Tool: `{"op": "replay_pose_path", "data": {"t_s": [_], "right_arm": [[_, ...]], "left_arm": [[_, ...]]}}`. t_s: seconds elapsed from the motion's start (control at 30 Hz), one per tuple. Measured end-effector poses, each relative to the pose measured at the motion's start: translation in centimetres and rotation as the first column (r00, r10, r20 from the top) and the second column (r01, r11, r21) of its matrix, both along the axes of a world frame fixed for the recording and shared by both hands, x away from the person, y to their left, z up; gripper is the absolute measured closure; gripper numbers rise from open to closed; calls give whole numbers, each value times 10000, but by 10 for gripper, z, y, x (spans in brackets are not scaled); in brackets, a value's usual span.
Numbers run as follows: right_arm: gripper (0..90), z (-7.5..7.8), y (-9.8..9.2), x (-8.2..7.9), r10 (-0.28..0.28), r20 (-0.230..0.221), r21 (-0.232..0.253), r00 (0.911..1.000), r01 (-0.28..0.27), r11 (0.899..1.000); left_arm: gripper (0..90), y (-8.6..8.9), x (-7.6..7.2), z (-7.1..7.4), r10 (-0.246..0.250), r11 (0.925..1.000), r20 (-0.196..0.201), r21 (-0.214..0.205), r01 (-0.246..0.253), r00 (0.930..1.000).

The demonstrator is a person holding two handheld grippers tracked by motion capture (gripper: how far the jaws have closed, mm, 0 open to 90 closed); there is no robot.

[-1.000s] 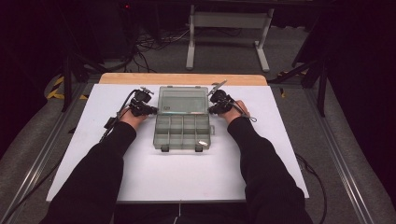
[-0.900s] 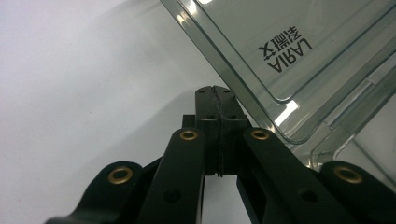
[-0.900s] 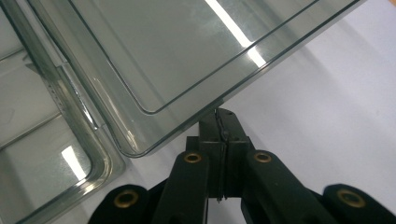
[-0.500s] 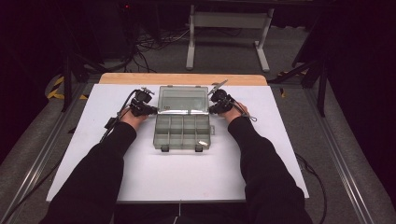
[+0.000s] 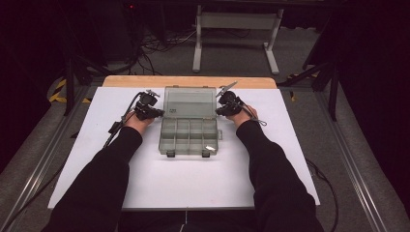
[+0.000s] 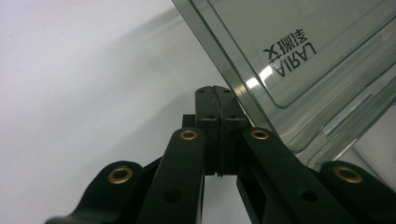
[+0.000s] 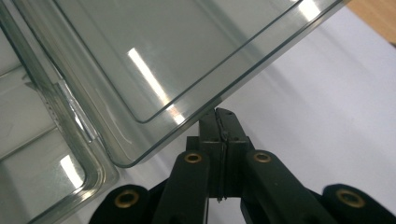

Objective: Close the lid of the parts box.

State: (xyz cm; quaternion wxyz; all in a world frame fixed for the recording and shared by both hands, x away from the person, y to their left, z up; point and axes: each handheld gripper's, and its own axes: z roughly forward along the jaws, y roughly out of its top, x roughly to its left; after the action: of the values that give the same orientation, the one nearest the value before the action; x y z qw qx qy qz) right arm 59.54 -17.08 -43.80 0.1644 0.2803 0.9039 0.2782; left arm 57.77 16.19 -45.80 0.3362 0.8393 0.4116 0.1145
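Both the left gripper [image 5: 155,112] and right gripper [image 5: 220,109], clenched empty, flank the open lid [image 5: 189,101] of the clear organizer box [image 5: 188,137] amid bare white table [image 5: 193,183].

The black two-jaw left gripper [image 5: 155,112] has its jaws pressed fully together. The black two-jaw right gripper [image 5: 218,110] is closed too. Both black-sleeved forearms [image 5: 112,159] reach forward.

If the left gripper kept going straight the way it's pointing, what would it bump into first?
Probably the clear lid of the open box: the shut left gripper points at the lid's near edge, though depth is hard to judge.
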Motion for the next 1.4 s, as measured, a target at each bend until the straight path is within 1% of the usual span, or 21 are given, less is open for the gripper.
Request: {"op": "replay_pose_path", "data": {"t_s": [0.07,0.13,0.33,0.37,0.43,0.53,0.7,0.87,1.1,1.17,1.4], "right_arm": [[900,2,-1,0,-32,126,87,9999,31,10000],[900,4,-3,0,-17,218,228,9998,12,9997],[900,5,-3,-1,-45,307,272,9995,37,9996],[900,6,-3,-1,-41,340,270,9994,31,9996],[900,7,-3,-2,-1,388,320,9992,-11,9995],[900,9,-3,-3,-23,406,389,9992,7,9992],[900,11,-4,-4,-20,525,470,9986,-5,9989],[900,13,-4,-4,-5,654,557,9979,-31,9984],[900,15,-5,-5,-59,721,622,9974,14,9981],[900,15,-6,-5,-45,762,633,9971,-3,9980],[900,18,-7,-7,-24,842,748,9964,-39,9972]], "left_arm": [[898,0,0,1,46,10000,142,52,-47,9999],[897,-1,-1,1,123,9999,157,59,-124,9998],[897,-1,-3,2,141,9999,285,70,-143,9995],[898,-1,-3,3,180,9998,361,91,-183,9992],[897,-1,-4,4,193,9998,357,-11,-192,9992],[897,0,-5,6,180,9998,476,-12,-180,9987],[898,0,-6,8,214,9998,569,-75,-210,9982],[897,0,-7,9,240,9997,683,36,-243,9974],[898,-1,-8,9,340,9994,777,-48,-338,9964],[898,-1,-8,10,364,9993,864,-4,-365,9956],[898,-1,-8,11,419,9991,874,-76,-414,9953]]}}
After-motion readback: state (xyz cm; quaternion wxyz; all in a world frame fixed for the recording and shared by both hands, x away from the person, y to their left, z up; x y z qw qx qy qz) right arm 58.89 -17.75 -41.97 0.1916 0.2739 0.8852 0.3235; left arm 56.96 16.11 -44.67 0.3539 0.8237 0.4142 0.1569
